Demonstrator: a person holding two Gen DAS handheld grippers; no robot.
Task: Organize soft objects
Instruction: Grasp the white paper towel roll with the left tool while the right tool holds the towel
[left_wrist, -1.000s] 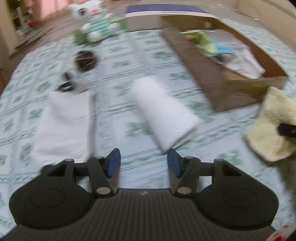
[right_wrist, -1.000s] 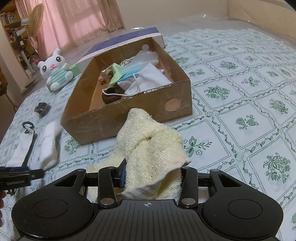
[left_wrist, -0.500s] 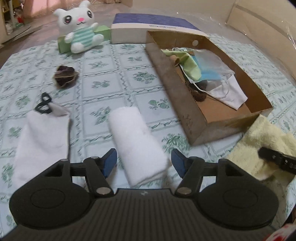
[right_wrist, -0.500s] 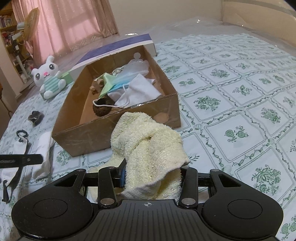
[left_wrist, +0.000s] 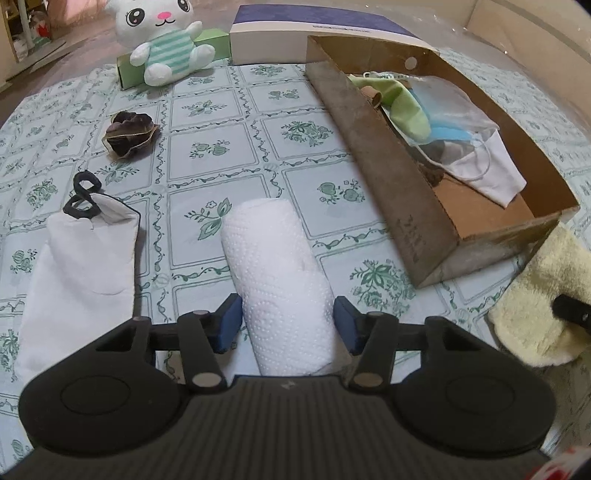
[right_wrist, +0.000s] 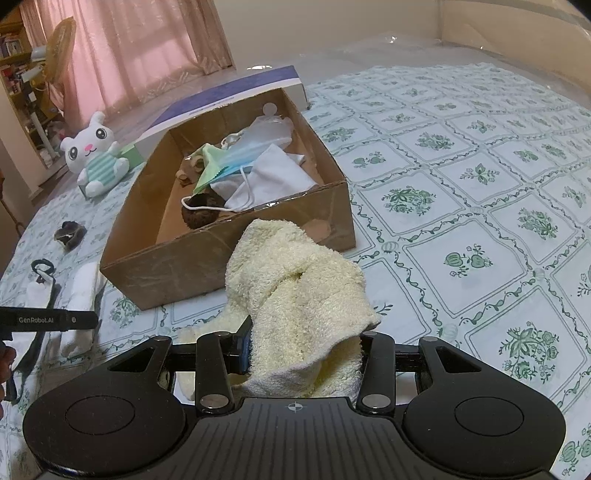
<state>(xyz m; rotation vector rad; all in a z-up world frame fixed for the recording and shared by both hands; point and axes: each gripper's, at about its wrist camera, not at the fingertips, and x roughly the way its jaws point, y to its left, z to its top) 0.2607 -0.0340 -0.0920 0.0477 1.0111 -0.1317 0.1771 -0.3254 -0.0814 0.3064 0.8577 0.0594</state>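
Note:
A white paper towel roll (left_wrist: 273, 258) lies on the green-patterned sheet, its near end between the blue pads of my left gripper (left_wrist: 288, 323). The jaws are closing on it and the pads stand just at its sides, with no squeeze showing. My right gripper (right_wrist: 301, 350) is shut on a bunched cream-yellow towel (right_wrist: 295, 280), held just in front of the cardboard box (right_wrist: 177, 266). The box holds face masks, a white cloth and a dark brown ball. From the left wrist, the towel (left_wrist: 535, 295) sits at the right, past the box's near corner (left_wrist: 388, 177).
A flat white pouch with a black loop (left_wrist: 81, 258) lies left of the roll. Farther back are a dark brown crumpled item (left_wrist: 129, 134), a white plush bunny (left_wrist: 166, 40) against a green carton (left_wrist: 214, 40), and a blue-topped white box (left_wrist: 314, 29).
My left gripper has moved forward over the roll, which now lies between its pads; the jaws widened, then narrowed. The right gripper keeps the towel, almost still.

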